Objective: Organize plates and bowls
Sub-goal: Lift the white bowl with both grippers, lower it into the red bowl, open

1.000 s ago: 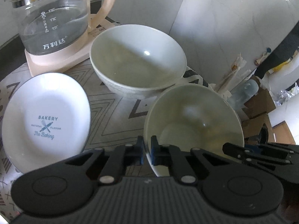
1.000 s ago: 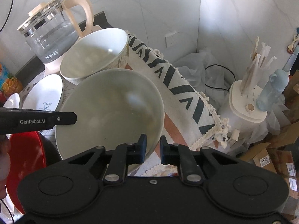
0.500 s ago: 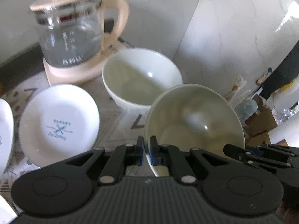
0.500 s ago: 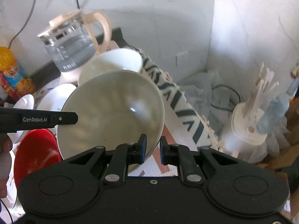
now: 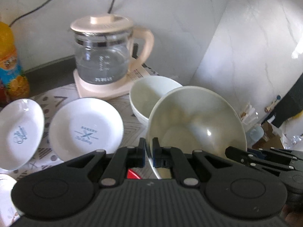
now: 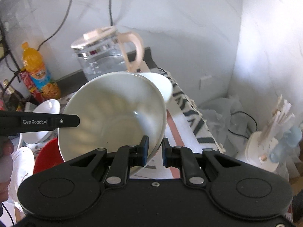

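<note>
Since the earlier frames, the held bowl (image 5: 197, 124) has been lifted higher off the patterned cloth (image 5: 130, 109), so that more of the kettle (image 5: 103, 54) and the wall behind it is now seen, and an orange bottle (image 6: 38, 71) has come into both views.

The bowl is carried tilted, its opening turned toward the cameras, and is gripped on 2 sides of its rim. The left gripper (image 5: 149, 152) is clenched on the near-left part of the rim, which passes between its fingers (image 5: 141, 155). The right gripper (image 6: 155, 152) is clamped on the near-right part of the rim, seen in the right wrist view with 1 pad inside the bowl and 1 outside. In that view the left gripper's dark finger is seen reaching in from the left edge, with part of a hand (image 6: 4, 162) behind it.

A second white bowl (image 5: 149, 98) is seen standing on the cloth just behind the held one, in front of the kettle. 2 white plates (image 5: 85, 130) with blue print lie left of it, side by side. A red dish (image 6: 46, 155) is partly hidden beneath the held bowl.
</note>
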A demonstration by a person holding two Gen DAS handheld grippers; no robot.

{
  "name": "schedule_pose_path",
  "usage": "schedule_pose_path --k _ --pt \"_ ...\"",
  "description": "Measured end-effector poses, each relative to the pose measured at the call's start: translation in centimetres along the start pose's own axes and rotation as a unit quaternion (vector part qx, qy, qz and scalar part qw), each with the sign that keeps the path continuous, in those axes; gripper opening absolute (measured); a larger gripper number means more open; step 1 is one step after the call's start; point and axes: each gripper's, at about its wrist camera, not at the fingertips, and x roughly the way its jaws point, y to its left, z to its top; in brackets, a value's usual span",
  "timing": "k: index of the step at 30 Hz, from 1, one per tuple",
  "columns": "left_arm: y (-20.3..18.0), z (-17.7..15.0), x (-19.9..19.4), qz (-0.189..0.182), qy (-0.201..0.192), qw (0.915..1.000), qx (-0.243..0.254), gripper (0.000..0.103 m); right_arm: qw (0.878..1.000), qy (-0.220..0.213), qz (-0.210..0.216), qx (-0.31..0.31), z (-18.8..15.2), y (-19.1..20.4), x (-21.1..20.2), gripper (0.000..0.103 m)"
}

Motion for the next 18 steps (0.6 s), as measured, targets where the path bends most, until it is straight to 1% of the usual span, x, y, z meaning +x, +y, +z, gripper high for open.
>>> schedule_pose_path --k 4,18 --pt "0.5 -0.3 -1.4 0.010 -0.012 0.9998 -0.010 0.005 1.000 -0.006 0.016 -0.009 0.2 0.7 -0.2 0.015" --pt "3.2 -1.7 -4.8 0.051 -0.034 0.9967 -0.053 0.005 0.997 -0.007 0.063 -0.049 0.0 3.7 -0.6 0.015"
